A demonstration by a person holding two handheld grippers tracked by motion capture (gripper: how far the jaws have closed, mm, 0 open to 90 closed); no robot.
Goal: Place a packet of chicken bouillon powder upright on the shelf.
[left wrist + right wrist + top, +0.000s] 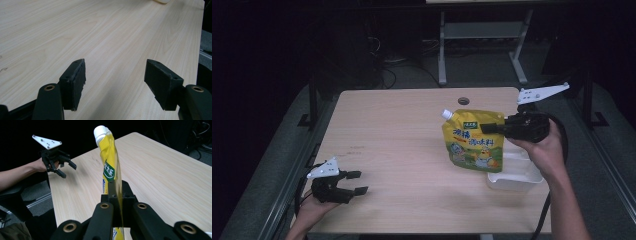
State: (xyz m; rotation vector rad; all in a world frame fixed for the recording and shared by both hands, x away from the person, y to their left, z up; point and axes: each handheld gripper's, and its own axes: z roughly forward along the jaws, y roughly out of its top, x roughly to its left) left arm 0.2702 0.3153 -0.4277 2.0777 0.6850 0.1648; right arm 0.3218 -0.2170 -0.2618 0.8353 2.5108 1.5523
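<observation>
A yellow spouted pouch [472,142] with a white cap hangs above the right half of the table, held upright by its right edge. My right gripper [492,127] is shut on that edge. In the right gripper view the pouch [110,162] rises edge-on from between the two closed jaws of that gripper [117,195], cap [100,132] at the top. My left gripper [357,182] rests low at the table's front left corner, open, with nothing between its pads [75,82]. In the right gripper view it shows far off at the left [66,168].
A white rectangular tray [512,181] sits on the wooden table [402,145] near the front right, just below the pouch. A round cable hole [463,101] lies at the table's back edge. Dark floor and a desk frame lie beyond the table.
</observation>
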